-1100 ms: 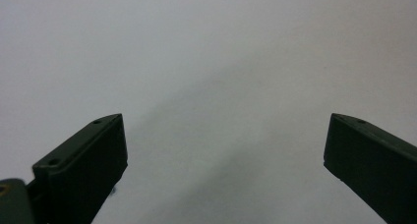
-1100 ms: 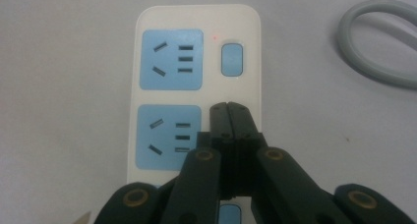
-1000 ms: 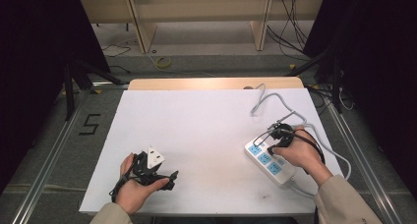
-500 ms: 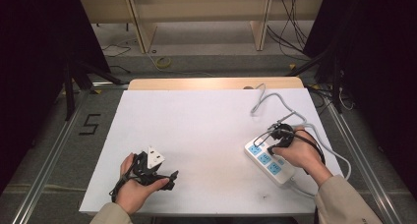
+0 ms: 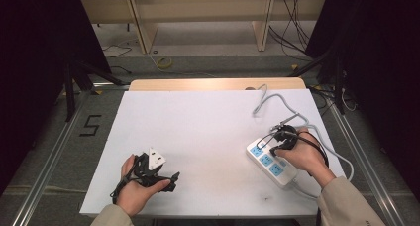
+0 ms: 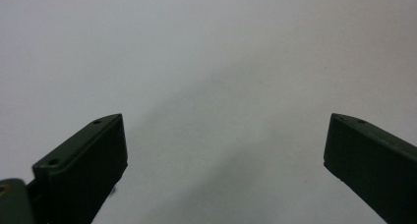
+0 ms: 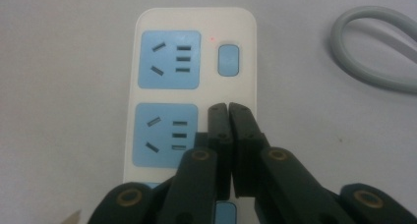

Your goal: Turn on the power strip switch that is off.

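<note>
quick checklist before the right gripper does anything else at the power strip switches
1. Right gripper jaws shut, tips together, nothing between them: ok.
2. Tips lined up over the second switch on the power strip: cannot tell, the jaws hide that switch.
3. Top switch in view, with a small red light beside it glowing: ok.
4. Sockets free of plugs: ok, the top two blue sockets are empty.
5. Grey cable out of the jaws' way: ok, it loops on the table off to one side of the strip.
6. Left gripper out of the way: ok, open over bare white table, holding nothing.
</note>
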### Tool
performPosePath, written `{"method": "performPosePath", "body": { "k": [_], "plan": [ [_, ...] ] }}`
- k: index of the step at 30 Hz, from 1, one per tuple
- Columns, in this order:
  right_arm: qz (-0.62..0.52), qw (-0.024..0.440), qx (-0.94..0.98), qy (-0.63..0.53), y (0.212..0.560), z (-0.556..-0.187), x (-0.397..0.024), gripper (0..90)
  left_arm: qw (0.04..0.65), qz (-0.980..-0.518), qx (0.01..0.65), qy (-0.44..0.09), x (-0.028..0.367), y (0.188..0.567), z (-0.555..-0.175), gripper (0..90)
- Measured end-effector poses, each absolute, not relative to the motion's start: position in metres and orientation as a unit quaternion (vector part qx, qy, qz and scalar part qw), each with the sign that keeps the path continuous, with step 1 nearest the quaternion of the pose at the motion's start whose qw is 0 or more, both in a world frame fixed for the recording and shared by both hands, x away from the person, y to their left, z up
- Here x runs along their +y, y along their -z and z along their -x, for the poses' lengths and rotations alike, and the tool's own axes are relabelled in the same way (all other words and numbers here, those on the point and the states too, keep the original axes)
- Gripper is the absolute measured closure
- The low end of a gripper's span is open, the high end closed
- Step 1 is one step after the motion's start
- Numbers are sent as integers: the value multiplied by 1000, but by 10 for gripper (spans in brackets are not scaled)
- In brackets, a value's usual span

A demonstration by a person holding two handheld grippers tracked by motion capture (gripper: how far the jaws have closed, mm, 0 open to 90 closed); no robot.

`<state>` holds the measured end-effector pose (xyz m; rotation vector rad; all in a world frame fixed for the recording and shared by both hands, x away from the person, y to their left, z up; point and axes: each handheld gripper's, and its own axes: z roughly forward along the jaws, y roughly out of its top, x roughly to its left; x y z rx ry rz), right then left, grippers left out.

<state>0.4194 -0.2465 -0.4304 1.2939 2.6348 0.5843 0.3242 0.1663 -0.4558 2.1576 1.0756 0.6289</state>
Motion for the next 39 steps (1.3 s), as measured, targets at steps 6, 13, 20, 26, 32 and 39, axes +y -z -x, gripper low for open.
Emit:
{"method": "performPosePath", "body": {
  "k": [6,13,20,26,32,39],
  "plan": [
    [-429,80,873,-216,425,-417,-248,841,320,-820,410,-239,166,456,-324,22],
    [-428,87,870,-230,423,-414,-250,800,319,-820,411,-239,166,456,-324,22],
    [-424,93,867,-246,421,-411,-251,751,319,-820,410,-239,167,456,-324,23],
    [-423,100,862,-259,418,-407,-253,716,322,-818,412,-239,166,456,-323,26],
    [-419,105,861,-268,417,-404,-254,666,321,-819,411,-239,167,456,-323,28],
    [-414,108,857,-285,417,-399,-254,608,322,-819,410,-240,167,455,-323,30]
  ]
}}
